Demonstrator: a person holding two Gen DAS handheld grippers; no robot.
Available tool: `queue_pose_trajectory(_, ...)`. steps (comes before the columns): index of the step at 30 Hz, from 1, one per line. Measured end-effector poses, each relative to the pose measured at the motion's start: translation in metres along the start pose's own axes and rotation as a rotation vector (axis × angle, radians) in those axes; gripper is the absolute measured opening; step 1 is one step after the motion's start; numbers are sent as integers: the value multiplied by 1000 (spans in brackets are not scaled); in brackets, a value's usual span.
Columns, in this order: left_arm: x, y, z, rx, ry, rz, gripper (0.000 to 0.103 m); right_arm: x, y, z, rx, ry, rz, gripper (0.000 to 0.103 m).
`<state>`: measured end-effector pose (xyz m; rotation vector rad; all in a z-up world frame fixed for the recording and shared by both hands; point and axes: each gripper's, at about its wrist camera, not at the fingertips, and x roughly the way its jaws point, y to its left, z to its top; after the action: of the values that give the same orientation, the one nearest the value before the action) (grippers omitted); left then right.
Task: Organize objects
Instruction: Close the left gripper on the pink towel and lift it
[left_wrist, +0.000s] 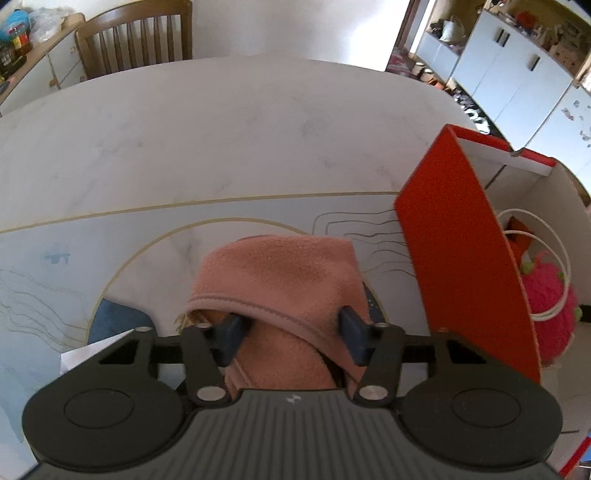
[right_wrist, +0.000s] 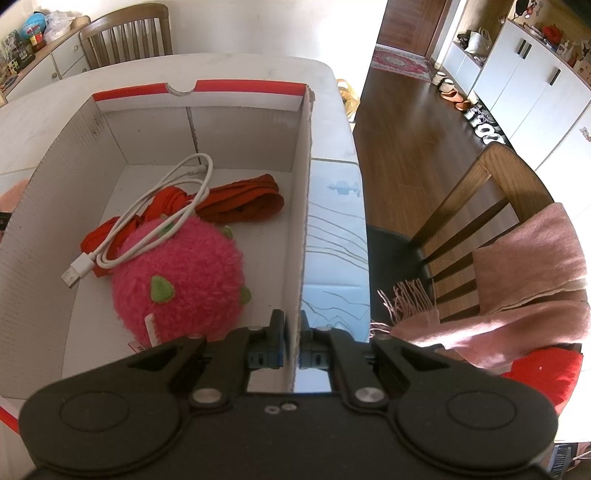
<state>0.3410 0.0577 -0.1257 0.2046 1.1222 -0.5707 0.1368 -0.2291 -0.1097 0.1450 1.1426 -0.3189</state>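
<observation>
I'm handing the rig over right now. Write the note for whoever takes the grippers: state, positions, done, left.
Left gripper: jaws shut on the pink cloth, held over the table beside the box.
Right gripper: jaws shut on the box's right wall, steadying it.
Done: pink plush toy, white USB cable and red fabric are in the box.
Left: put the pink cloth in the box, then release both.

A pale marbled surface (left_wrist: 221, 129) is carrying my red-and-white box (right_wrist: 303, 192), a line-patterned mat (left_wrist: 55, 266) and a pink cloth (left_wrist: 280, 273).
</observation>
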Motion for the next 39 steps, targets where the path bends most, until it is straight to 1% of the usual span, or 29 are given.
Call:
queue_pose_trajectory(2,-6,2,-2,1,-12,-10,34,0,0,0,-1,0,0,5)
queue_pose_trajectory(3,-9,3,-2,-4,-16,-13,31,0,0,0,-1,0,0,5)
queue_pose_trajectory(4,-12,4,-3,-9,-20,-25,26,0,0,0,0,0,0,5)
queue_pose_trajectory(7,-24,5,-6,-15,-35,-39,18,1,0,0,-1,0,-1,5)
queue_pose_trajectory(13,-60,3,-13,4,-80,-113,13,1,0,0,-1,0,-1,5)
queue_pose_trajectory(16,-90,-3,-19,38,-150,-148,12,1,0,-1,0,0,-1,5)
queue_pose_trajectory(22,-132,-10,-17,41,-227,-233,8,3,1,-1,-4,2,-4,5)
queue_pose_trajectory(25,-151,-15,-8,45,-259,-272,8,3,1,-1,-5,2,-5,5)
queue_pose_trajectory(27,-158,-21,-3,67,-275,-282,8,3,1,-1,-6,2,-5,5)
queue_pose_trajectory(30,-151,-24,0,90,-250,-256,8,3,1,-1,-7,1,-6,5)
queue_pose_trajectory(33,-132,-22,-2,89,-198,-254,8,3,2,-2,-8,2,-2,5)
queue_pose_trajectory(35,-119,-21,-5,97,-174,-213,11,3,2,-2,-9,1,-2,5)
queue_pose_trajectory(36,-112,-20,-5,94,-155,-204,12,3,2,-2,-8,1,-1,5)
queue_pose_trajectory(37,-107,-17,-6,89,-140,-207,17,3,2,-2,-8,2,-1,5)
queue_pose_trajectory(38,-101,-14,-8,85,-130,-206,28,3,2,-2,-9,2,-1,5)
queue_pose_trajectory(39,-95,-14,-9,88,-119,-197,37,3,2,-2,-8,2,-1,5)
